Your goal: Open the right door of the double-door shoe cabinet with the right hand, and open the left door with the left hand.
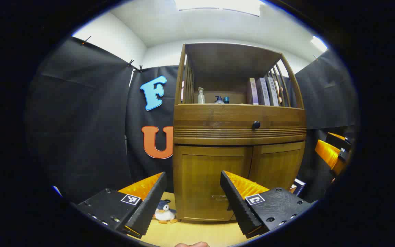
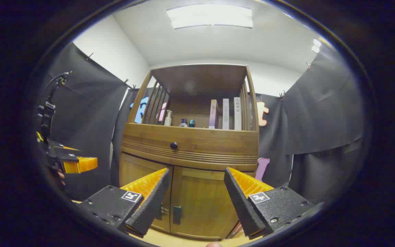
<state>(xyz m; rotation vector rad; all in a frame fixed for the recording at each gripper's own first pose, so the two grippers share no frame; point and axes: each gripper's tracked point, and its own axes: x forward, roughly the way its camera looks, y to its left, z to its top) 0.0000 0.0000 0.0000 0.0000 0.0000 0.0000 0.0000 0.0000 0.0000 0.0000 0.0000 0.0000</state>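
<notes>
1. The shoe cabinet (image 2: 190, 164) is seen straight ahead, both doors shut.
2. The right gripper (image 2: 194, 192) is held wide open before the right door (image 2: 204, 206), nothing grasped.
3. The left gripper (image 1: 193, 192) is spread wide before the left door (image 1: 204, 185), nothing held.

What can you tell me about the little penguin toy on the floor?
The penguin toy is a small soft plush with a dark head and back, a white belly and orange feet. In the left gripper view it sits upright on the pale wooden floor, by the bottom left corner of the shoe cabinet. One finger of the open left claw partly hides it. Nothing holds it.
</notes>
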